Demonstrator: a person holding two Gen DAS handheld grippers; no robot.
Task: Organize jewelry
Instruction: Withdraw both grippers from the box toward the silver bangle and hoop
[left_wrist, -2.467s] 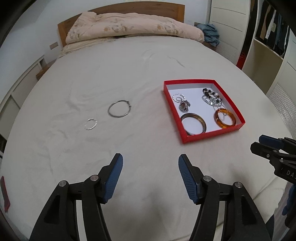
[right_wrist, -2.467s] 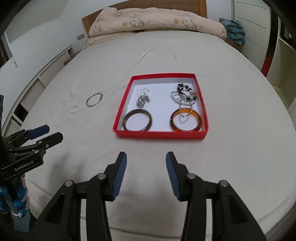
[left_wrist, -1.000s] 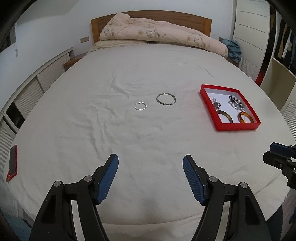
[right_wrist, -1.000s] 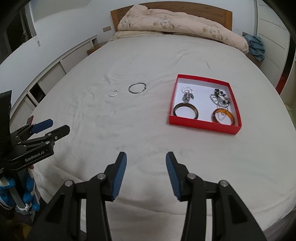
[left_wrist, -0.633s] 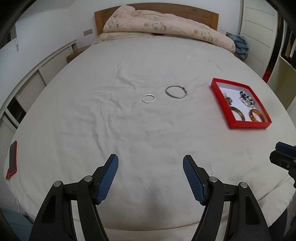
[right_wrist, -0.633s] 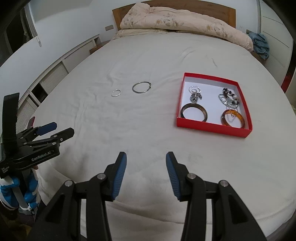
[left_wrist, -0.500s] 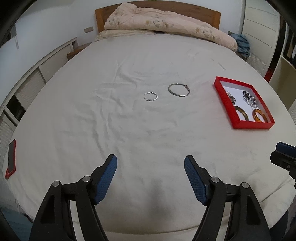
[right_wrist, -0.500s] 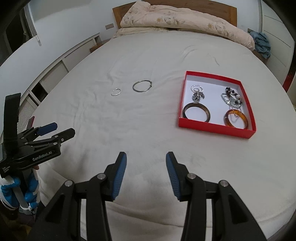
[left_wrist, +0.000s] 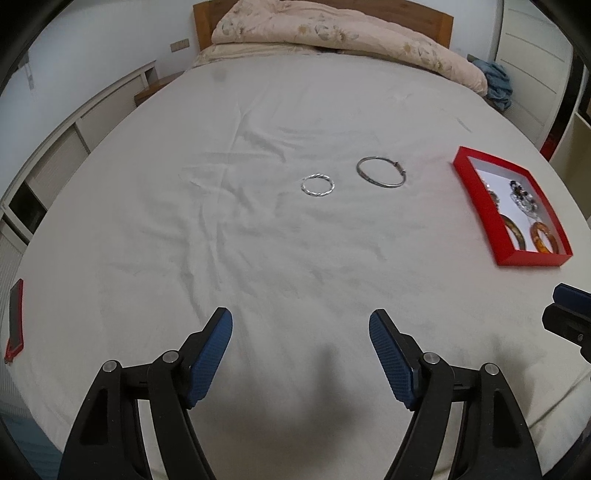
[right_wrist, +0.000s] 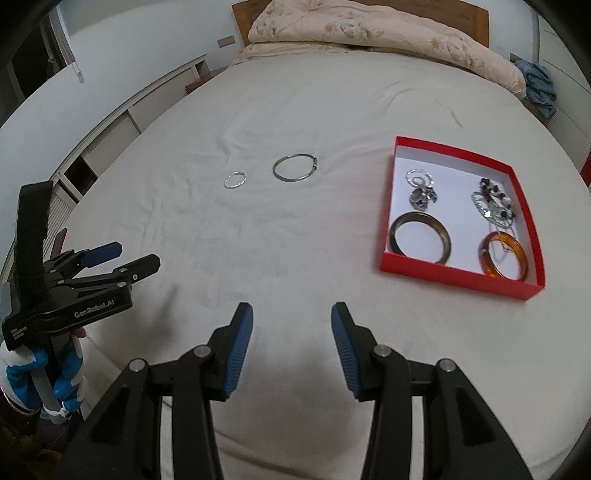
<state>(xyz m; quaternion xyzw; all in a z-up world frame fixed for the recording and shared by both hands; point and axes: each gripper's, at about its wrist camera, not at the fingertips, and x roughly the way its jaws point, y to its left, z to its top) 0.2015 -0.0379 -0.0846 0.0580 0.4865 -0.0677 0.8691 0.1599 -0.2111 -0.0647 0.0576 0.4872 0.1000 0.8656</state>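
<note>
Bed (left_wrist: 258, 240), bangles (left_wrist: 380, 172) beyond hand-held gripper (left_wrist: 301, 332)

Far ahead of my grippers a floral quilt (left_wrist: 343, 35) lies bunched against the wooden headboard (left_wrist: 439, 22). Off to my left, a red-edged phone (left_wrist: 14, 319) rests at the bed's (left_wrist: 258, 240) edge.

Left tool (right_wrist: 136, 260): apparently "GenRobot.AI".

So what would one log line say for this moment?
left claw: open, empty | right claw: open, empty | two silver rings: loose on bed | red tray: holds other jewelry
</note>
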